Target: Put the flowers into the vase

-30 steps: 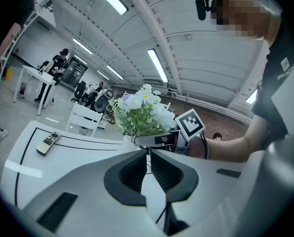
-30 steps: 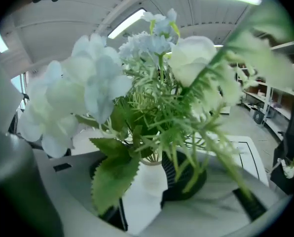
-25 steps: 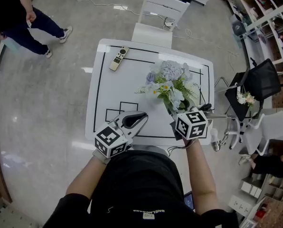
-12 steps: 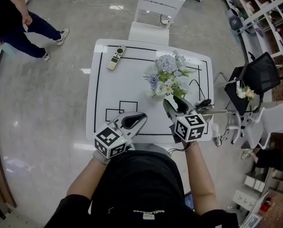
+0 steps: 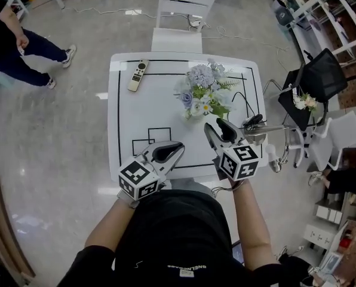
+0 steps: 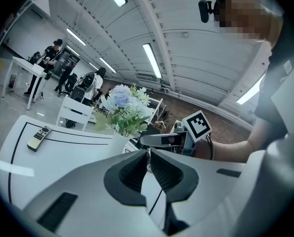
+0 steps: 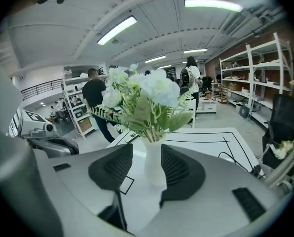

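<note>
A bunch of white and pale blue flowers with green leaves stands upright in a slim white vase on the white table. My right gripper is open, just short of the vase, with nothing between its pads. In the right gripper view the flowers rise straight ahead of the right gripper. My left gripper is shut and empty near the table's front edge. The left gripper view shows the left gripper, the flowers and the right gripper beyond.
A remote control lies at the table's far left corner. A black cable runs along the table's right side. A white chair stands behind the table, a black chair to its right. A person stands at far left.
My right gripper has drawn back from the flower stems toward the table's front edge, leaving the bunch standing in the vase. The left gripper has stayed in place.
</note>
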